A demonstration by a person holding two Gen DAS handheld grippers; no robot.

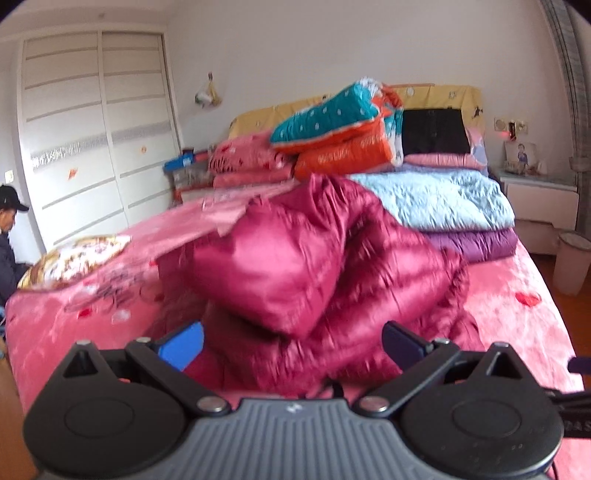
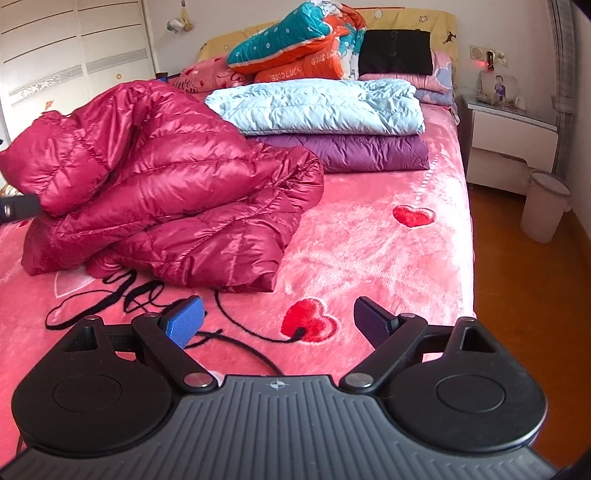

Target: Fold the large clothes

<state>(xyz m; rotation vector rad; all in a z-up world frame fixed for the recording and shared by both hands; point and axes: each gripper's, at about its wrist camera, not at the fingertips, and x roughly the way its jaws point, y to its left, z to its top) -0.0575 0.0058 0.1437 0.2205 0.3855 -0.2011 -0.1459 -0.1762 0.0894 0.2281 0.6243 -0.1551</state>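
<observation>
A glossy crimson quilted down jacket (image 2: 162,184) is being left in a crumpled, partly doubled-over heap on the bed, whose pink plush blanket with red hearts and black script (image 2: 369,243) is lying under it. Just behind the jacket, a folded pale blue quilted garment (image 2: 317,105) is being carried on top of a folded purple one (image 2: 354,151). Further behind the jacket, teal and orange bedding (image 2: 295,44) is being propped against the yellow headboard (image 2: 406,18). In front of the jacket, the left hand-held gripper (image 1: 291,341) is being held released, its blue pad close to the fabric but nothing gripped. The right hand-held gripper (image 2: 277,319) is likewise being held released, over bare blanket, apart from the jacket's hem.
</observation>
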